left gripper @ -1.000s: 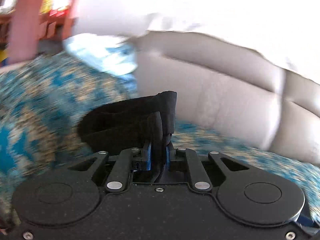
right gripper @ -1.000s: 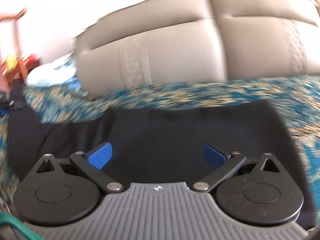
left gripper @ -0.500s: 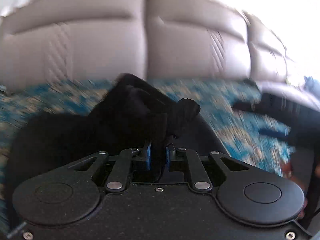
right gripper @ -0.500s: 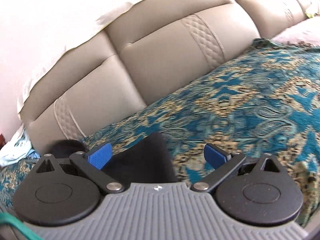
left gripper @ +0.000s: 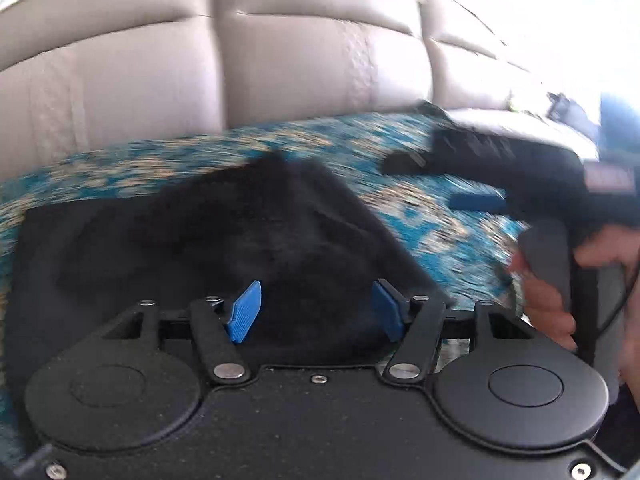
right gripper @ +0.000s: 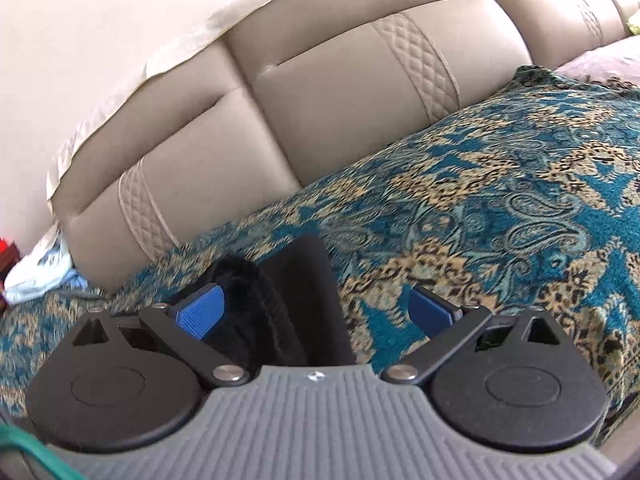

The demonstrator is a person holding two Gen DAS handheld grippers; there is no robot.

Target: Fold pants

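Looking along the left gripper [left gripper: 316, 308], its blue pads [left gripper: 244, 312] stand wide apart with nothing pinched between them, poised just over the black pants [left gripper: 224, 240]. The pants lie in a flat, folded heap on the blue-and-tan patterned throw [left gripper: 420, 216], in front of the beige sofa back [left gripper: 280, 64]. Right of the pants, the right gripper [left gripper: 476, 200] shows as a blurred dark shape above the throw, with the person's hand [left gripper: 548, 300] wrapped round its handle near the frame's right edge. In the right wrist view, the right gripper [right gripper: 316, 312] is likewise spread wide and holds nothing; its left blue pad [right gripper: 200, 312] overlaps a rumpled edge of the pants [right gripper: 280, 312], whether touching or not I cannot tell, while the other pad is over bare throw [right gripper: 500, 208]. Here only a narrow part of the pants shows, low and left of centre, lying on the throw before the quilted sofa back [right gripper: 320, 100]. A pale blue cloth [right gripper: 40, 276] lies at the sofa back's far left end.
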